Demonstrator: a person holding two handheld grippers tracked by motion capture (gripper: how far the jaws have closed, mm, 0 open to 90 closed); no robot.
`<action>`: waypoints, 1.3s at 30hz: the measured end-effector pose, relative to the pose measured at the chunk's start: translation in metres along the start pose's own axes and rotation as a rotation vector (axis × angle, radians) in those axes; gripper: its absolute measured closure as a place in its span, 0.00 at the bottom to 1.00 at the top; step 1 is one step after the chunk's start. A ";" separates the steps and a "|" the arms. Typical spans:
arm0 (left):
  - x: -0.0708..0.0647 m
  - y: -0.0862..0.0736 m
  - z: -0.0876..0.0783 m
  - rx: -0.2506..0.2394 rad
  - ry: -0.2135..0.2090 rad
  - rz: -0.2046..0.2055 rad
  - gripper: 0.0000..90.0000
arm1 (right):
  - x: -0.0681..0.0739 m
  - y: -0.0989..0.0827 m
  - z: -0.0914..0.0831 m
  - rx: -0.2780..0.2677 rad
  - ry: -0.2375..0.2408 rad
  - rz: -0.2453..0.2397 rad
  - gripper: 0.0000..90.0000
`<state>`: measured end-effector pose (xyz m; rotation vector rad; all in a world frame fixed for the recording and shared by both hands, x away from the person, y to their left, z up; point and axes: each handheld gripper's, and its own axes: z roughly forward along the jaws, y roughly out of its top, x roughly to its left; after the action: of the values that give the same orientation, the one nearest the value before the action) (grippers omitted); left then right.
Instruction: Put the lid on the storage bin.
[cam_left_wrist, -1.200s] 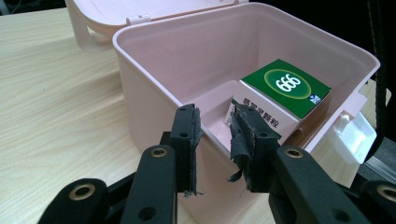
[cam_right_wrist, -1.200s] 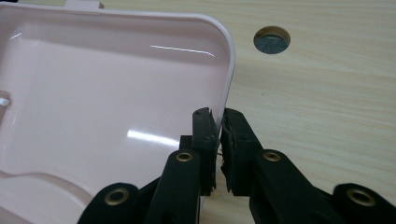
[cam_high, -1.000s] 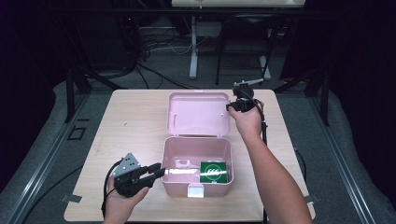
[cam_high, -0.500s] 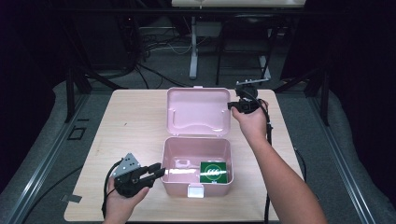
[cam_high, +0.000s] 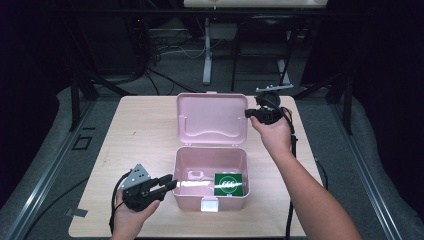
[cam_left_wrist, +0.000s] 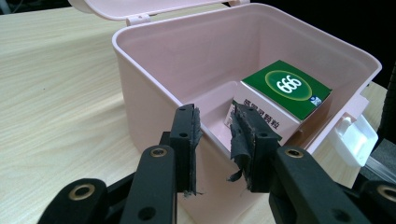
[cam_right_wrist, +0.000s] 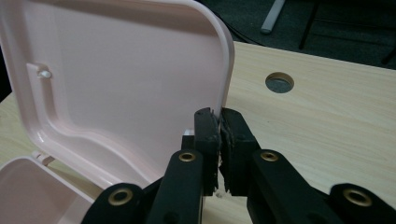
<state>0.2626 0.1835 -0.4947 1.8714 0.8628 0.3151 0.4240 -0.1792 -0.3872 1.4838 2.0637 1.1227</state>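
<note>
A pink plastic box (cam_high: 210, 155) stands open at the middle of the wooden table (cam_high: 140, 130). Inside it, at the right, lies a green and white packet (cam_high: 228, 184), marked 999 (cam_left_wrist: 289, 88). My left gripper (cam_high: 170, 185) is at the box's left wall. In the left gripper view it (cam_left_wrist: 215, 126) is shut on that wall (cam_left_wrist: 154, 70), one pad outside and one inside. The hinged lid (cam_high: 212, 117) is raised behind the box. My right gripper (cam_high: 248, 113) is shut on the lid's right edge, pinching the rim of the lid (cam_right_wrist: 116, 84) between the jaws of the right gripper (cam_right_wrist: 219, 126).
A white latch (cam_high: 209, 204) hangs on the box's front wall. A round hole (cam_right_wrist: 279, 82) is cut in the tabletop beyond the lid. Cables trail from both grippers. Dark floor, metal frames and table legs surround the table.
My right gripper has lifted a little with the lid's edge, so the lid stands slightly more upright. The left gripper and the box have stayed put.
</note>
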 end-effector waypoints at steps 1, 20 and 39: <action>0.000 0.000 0.000 0.002 0.000 0.001 0.78 | 0.000 -0.001 -0.003 -0.004 0.008 0.002 0.96; 0.000 0.000 0.000 0.001 0.004 0.004 0.78 | 0.011 -0.024 -0.036 -0.096 0.042 -0.053 0.97; 0.000 0.000 0.000 -0.004 0.005 -0.012 0.78 | 0.021 -0.060 -0.058 -0.225 0.058 -0.096 0.96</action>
<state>0.2624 0.1837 -0.4948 1.8617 0.8761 0.3144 0.3392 -0.1903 -0.3945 1.2466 1.9487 1.3249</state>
